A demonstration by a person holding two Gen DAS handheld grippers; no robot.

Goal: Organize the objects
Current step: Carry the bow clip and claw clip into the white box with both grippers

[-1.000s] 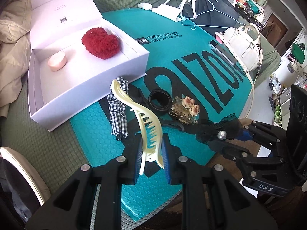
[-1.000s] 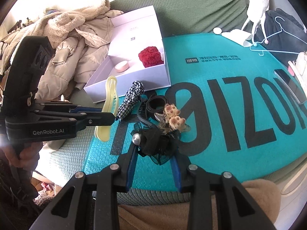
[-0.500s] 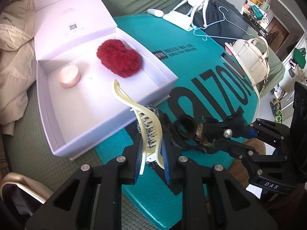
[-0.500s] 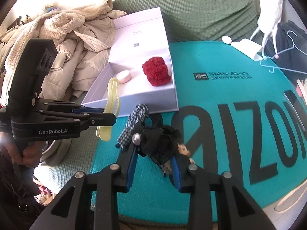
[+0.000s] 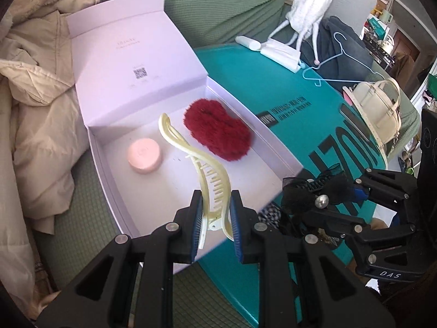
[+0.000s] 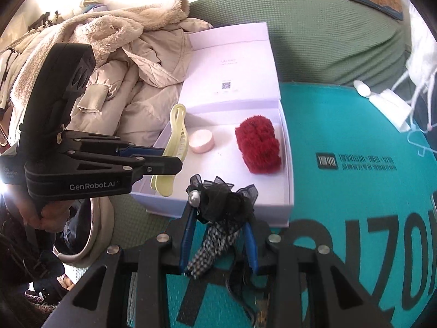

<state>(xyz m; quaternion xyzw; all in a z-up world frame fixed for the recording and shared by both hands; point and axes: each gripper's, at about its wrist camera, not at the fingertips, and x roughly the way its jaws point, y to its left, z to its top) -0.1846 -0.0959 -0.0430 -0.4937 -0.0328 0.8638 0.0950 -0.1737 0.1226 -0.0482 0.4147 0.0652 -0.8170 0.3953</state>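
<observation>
My left gripper is shut on a cream banana hair clip, which hangs over the near part of an open white box. Inside the box lie a red fluffy scrunchie and a pink round case. My right gripper is shut on a black mesh bow clip with a pearl, just before the box's near wall. A black-and-white checked hair tie lies on the teal mat under the right gripper. The left gripper with the cream clip shows at the box's left edge.
The teal bubble mat with black letters lies on a green cover. A beige coat is heaped left of the box. A white handbag, blue hanger and white tube sit at the far right.
Both grippers moved from the mat toward the box with their clips. The cream clip now hangs over the box's inside, and the black bow has reached its near wall.
</observation>
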